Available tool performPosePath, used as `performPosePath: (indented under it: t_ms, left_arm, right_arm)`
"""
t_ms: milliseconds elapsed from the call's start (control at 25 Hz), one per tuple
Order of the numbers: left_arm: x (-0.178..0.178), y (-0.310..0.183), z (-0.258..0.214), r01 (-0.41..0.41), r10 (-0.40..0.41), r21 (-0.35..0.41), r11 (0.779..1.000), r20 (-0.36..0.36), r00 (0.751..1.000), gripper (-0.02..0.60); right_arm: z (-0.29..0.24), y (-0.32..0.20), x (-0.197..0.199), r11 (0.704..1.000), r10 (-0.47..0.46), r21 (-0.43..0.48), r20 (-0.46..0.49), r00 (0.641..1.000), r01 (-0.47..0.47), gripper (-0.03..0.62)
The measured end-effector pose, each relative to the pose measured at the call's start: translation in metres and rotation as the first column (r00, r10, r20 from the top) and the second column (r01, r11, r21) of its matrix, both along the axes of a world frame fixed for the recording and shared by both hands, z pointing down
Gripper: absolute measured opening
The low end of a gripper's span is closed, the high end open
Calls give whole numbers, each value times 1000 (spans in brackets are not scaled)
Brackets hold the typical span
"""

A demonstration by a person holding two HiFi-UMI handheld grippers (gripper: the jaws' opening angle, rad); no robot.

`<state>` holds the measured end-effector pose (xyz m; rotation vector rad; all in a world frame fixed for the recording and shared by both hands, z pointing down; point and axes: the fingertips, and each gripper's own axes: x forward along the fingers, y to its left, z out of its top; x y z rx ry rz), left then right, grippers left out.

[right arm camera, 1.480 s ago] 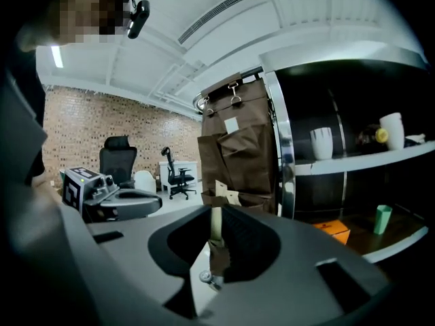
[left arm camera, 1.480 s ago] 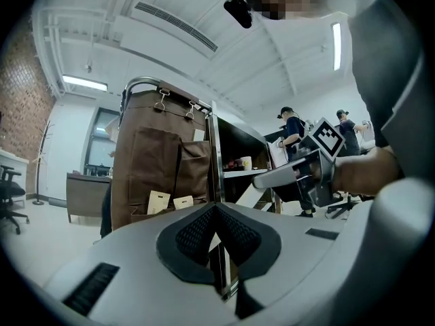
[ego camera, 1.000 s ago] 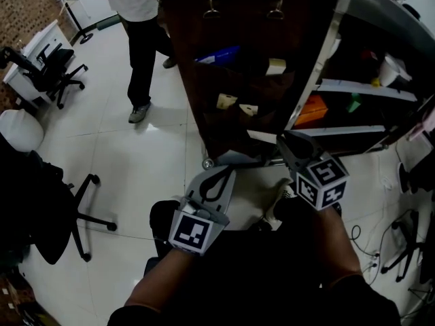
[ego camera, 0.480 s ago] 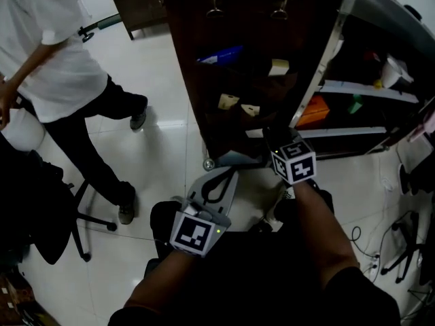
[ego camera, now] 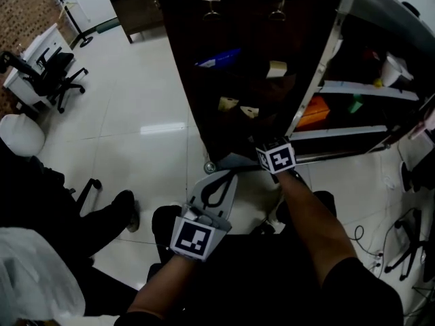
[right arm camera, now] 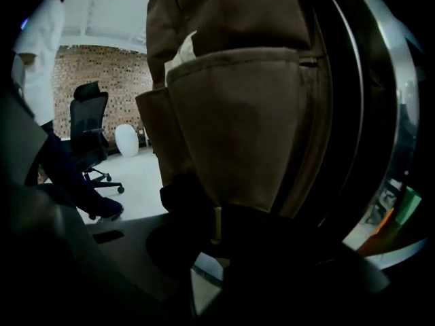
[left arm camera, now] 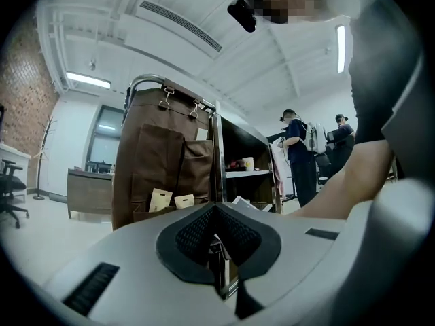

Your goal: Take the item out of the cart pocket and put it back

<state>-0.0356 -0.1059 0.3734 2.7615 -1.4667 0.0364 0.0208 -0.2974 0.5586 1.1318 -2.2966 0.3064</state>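
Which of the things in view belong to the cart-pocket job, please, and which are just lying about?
Part of the job:
- brown cart pockets
- tan packets and blue item tucked in them
- right tongs, close to a pocket
- left tongs, held back

Just lying about:
- office chair
- orange box on the shelf
- floor cables

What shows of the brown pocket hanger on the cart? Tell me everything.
The brown pocket hanger looks like fabric, hung flat on the cart's side from two metal clips at its top. Its pockets hold a blue item and three pale packets. The right gripper is close against its lower pocket; touch cannot be told.
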Motion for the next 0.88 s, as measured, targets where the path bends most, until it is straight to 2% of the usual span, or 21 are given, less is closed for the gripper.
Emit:
performPosePath:
  t_ms: [360, 560, 800, 880]
  left_arm:
    - [0, -1, 1, -3, 3, -7, 1000, -1, 1000, 0]
    - [1, -1, 2, -2, 2, -9, 1000, -2, 1000, 0]
    - [2, -1, 2, -9, 9, -10, 1000, 2, 1000, 0]
    - [2, -1, 2, -9, 9, -9, 1000, 3, 1000, 0]
  right_arm:
    - [39, -5, -11, 998, -43, -38, -46, 998, 41, 60]
    - [49, -5, -9, 998, -31, -52, -51, 998, 29, 63]
    - [59, -3, -1, 996, -36, -83, -63, 997, 31, 84]
    - [61, -1, -2, 995, -49, -90, -56, 997, 44, 124]
